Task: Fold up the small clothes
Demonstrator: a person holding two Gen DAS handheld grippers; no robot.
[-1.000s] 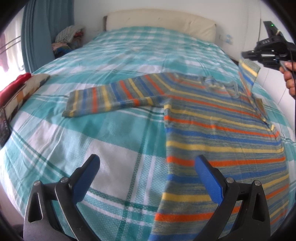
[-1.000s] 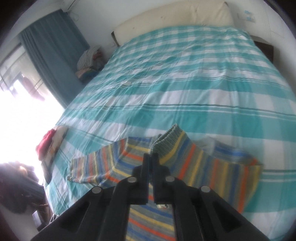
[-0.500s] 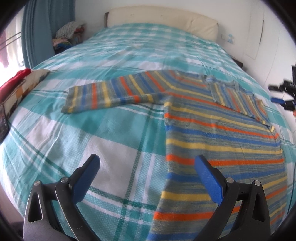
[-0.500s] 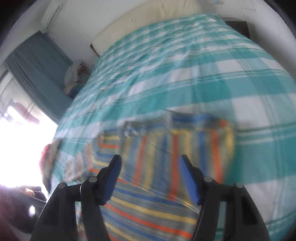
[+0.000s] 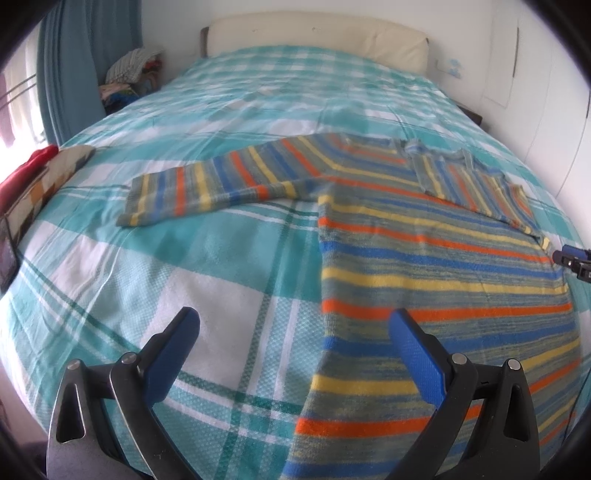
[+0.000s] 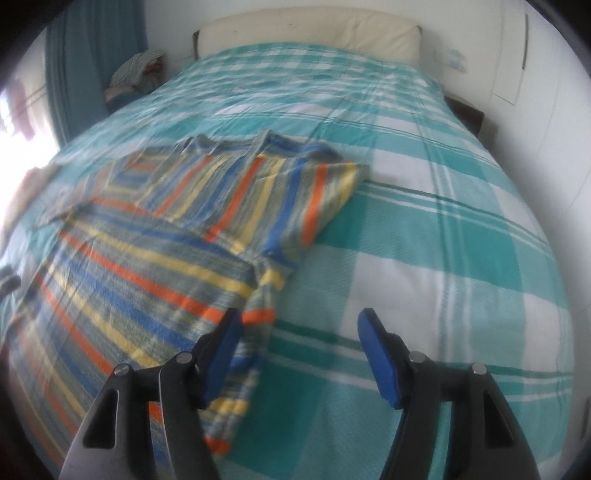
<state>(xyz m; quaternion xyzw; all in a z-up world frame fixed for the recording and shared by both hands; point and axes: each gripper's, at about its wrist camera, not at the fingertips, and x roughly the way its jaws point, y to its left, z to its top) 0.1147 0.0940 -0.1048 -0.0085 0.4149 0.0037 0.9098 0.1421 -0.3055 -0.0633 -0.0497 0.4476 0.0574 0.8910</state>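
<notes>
A striped sweater (image 5: 424,258) in grey, blue, orange and yellow lies flat on the bed. Its left sleeve (image 5: 207,184) stretches out to the left. Its right sleeve (image 5: 476,184) is folded inward across the chest; it also shows in the right wrist view (image 6: 258,192). My left gripper (image 5: 291,332) is open and empty above the sweater's lower left hem. My right gripper (image 6: 299,332) is open and empty over the sweater's right side edge (image 6: 258,295); its tip shows at the right rim of the left wrist view (image 5: 572,256).
The bed has a teal and white checked cover (image 5: 184,288) and a cream headboard (image 5: 314,33). A pile of clothes (image 5: 129,74) sits by a blue curtain at the back left. A red item and a patterned cushion (image 5: 40,173) lie at the bed's left edge.
My right gripper laid the right sleeve across the chest, opened, let go, and drew back down toward the sweater's right side. My left gripper stayed open and barely moved.
</notes>
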